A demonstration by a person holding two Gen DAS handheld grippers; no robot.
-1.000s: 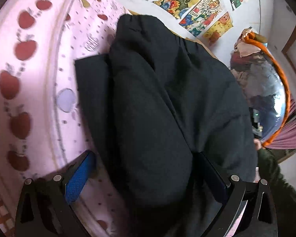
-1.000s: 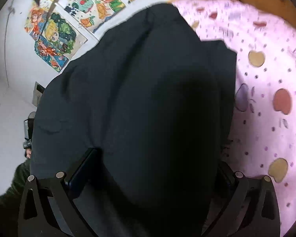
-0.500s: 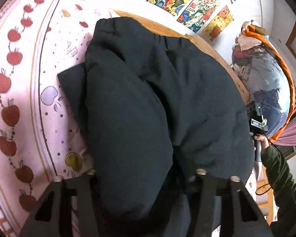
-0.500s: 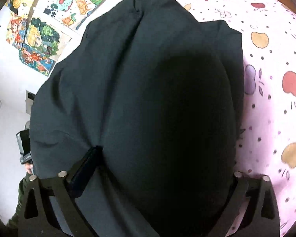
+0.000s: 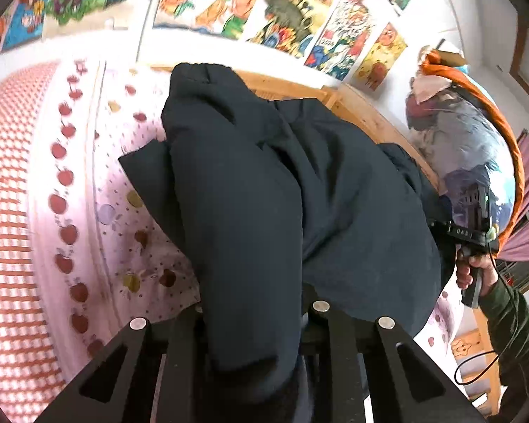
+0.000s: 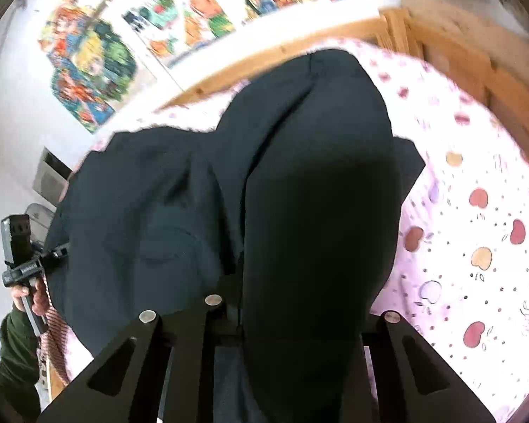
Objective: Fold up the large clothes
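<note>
A pink apple-print bedsheet covers the bed, and dark navy trousers drape from it up into both grippers. The left gripper is clenched on a bunched fold; the right gripper likewise grips the cloth. A hand holds the far gripper's handle.

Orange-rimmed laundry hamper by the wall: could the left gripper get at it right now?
Probably not. The left gripper is shut on the dark garment, which fills its jaws, and the hamper stands off the bed, beyond the wooden frame.
</note>
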